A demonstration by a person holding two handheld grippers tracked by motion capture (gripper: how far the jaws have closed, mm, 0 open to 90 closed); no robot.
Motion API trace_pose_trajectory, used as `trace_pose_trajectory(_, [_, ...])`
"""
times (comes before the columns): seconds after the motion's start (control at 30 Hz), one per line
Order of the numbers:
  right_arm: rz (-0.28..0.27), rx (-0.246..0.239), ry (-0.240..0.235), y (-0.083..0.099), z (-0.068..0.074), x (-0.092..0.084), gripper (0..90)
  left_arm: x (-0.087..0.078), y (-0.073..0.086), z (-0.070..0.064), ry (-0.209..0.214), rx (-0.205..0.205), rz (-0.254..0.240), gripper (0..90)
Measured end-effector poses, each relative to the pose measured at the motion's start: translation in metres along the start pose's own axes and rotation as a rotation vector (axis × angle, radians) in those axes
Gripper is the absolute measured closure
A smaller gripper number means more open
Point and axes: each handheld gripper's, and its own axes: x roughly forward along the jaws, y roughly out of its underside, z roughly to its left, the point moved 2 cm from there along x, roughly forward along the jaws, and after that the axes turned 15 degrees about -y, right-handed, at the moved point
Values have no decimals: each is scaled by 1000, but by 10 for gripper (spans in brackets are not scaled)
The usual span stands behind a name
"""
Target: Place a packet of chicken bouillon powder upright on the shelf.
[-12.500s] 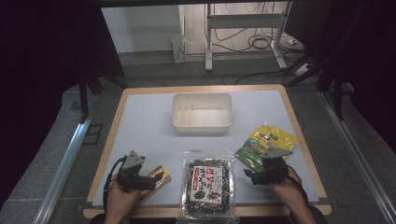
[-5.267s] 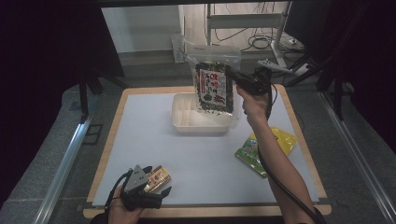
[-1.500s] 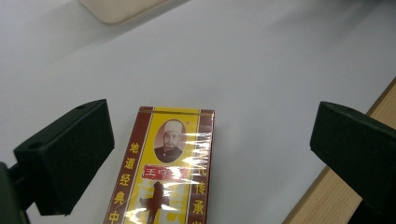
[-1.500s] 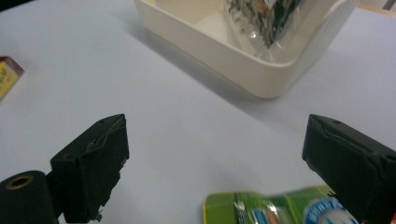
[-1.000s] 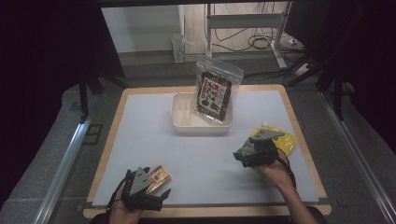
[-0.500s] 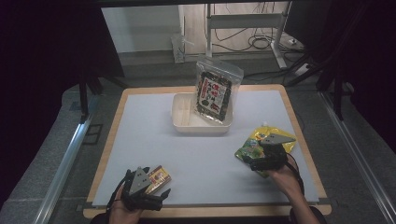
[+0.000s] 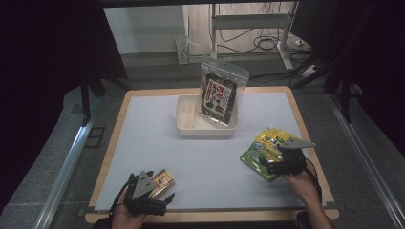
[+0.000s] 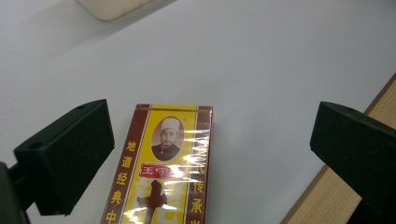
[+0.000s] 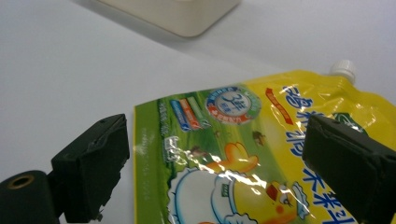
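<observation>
Nearest, the left tool (image 7: 165, 198) has its jaws apart around the small box (image 8: 161, 172), well short of the tray (image 7: 191, 128). The right tool (image 7: 267, 168), jaws apart, straddles the yellow-green pouch (image 9: 243, 158) on the worktop (image 7: 157, 129), nearer that tray. The seaweed bag (image 7: 220, 93) stands inside it.

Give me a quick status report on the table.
Both grippers open: right gripper over yellow-green pouch, left gripper over yellow box. Seaweed bag in tub. Nothing blocking.

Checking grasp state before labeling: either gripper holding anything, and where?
Nothing held. Left gripper is open over the yellow-and-brown box; right gripper is open over the yellow-green spout pouch, jaws clear of it.
</observation>
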Motion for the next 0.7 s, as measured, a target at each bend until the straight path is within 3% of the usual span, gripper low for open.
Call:
trace_pose_trajectory(0.47, [15,42,83,9,-27,-15,64,0,-1,-3,3,14,3,0])
trace_pose_trajectory(0.7, [-14,95,141,18,-49,-36,67,1,-1,-3,3,16,3,0])
